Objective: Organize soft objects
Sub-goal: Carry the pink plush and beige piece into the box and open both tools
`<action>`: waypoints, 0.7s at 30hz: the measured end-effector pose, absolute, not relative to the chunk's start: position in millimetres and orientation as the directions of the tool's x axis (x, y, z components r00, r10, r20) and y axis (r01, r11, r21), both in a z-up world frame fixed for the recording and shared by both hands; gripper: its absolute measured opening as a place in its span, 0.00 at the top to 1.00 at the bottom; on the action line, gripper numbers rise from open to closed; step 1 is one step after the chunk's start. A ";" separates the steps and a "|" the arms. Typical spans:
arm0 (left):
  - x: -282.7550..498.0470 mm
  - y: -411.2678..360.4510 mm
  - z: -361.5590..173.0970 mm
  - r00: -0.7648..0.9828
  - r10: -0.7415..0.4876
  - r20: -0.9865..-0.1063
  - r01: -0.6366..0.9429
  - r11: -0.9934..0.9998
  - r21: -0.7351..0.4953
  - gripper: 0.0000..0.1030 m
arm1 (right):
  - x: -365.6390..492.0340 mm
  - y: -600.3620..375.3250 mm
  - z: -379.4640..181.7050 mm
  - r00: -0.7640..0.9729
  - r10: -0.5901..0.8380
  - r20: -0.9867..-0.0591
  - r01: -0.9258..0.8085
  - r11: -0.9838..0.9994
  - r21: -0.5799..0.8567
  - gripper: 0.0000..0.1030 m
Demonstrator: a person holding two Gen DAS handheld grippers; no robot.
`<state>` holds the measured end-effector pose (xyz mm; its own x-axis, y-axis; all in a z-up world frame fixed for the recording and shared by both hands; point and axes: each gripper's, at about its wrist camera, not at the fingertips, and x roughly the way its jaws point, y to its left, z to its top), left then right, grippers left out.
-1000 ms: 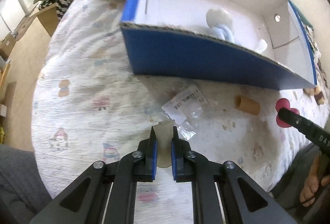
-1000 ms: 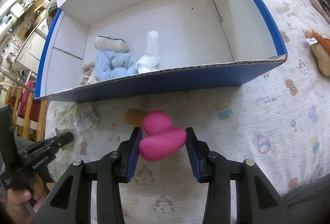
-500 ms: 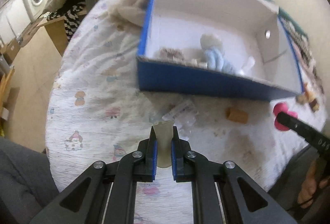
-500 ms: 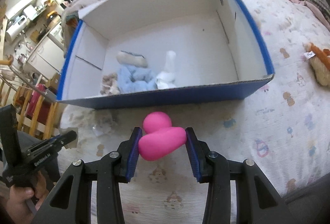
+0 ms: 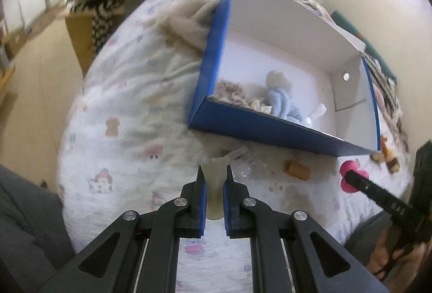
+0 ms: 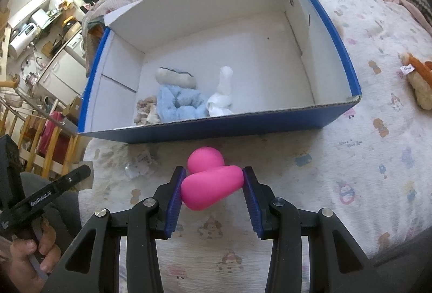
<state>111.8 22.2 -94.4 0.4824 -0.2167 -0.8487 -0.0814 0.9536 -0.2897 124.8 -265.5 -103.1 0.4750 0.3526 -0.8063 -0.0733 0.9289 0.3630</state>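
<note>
Soft pink duck-shaped toy (image 6: 209, 186) sits pinched between the blue pads of the right gripper (image 6: 213, 187), held above the printed quilt (image 6: 378, 147) just in front of the blue cardboard box (image 6: 243, 127). The left gripper (image 5: 214, 185) has its jaws drawn close onto a pale, translucent soft piece (image 5: 214, 179), also over the quilt short of the box's near wall. Inside the white-lined box, toward its near left corner, lie a light blue plush (image 6: 179, 104), a white cloth piece (image 6: 222, 96), a grey-beige stuffed item (image 6: 174, 77) and a small brownish fuzzy item (image 6: 144, 106). On the quilt near the box rest a crinkled clear plastic wrapper (image 5: 243, 158) and a tan cylinder (image 5: 297, 170). An orange-and-tan plush (image 6: 418, 85) lies on the quilt to the right of the box, well apart from it.
</note>
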 end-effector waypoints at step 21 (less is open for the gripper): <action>143.5 5.6 -20.9 0.620 -0.052 -0.783 -0.061 0.992 -0.115 0.91 | 144.3 -276.2 -34.4 0.692 0.391 -0.607 -0.179 0.907 0.380 0.57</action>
<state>143.5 5.6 -20.9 0.6203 -0.0520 -0.7826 -0.0614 0.9915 -0.1146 144.3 -276.2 -34.4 0.6918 0.3912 -0.6069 -0.1794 0.9073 0.3803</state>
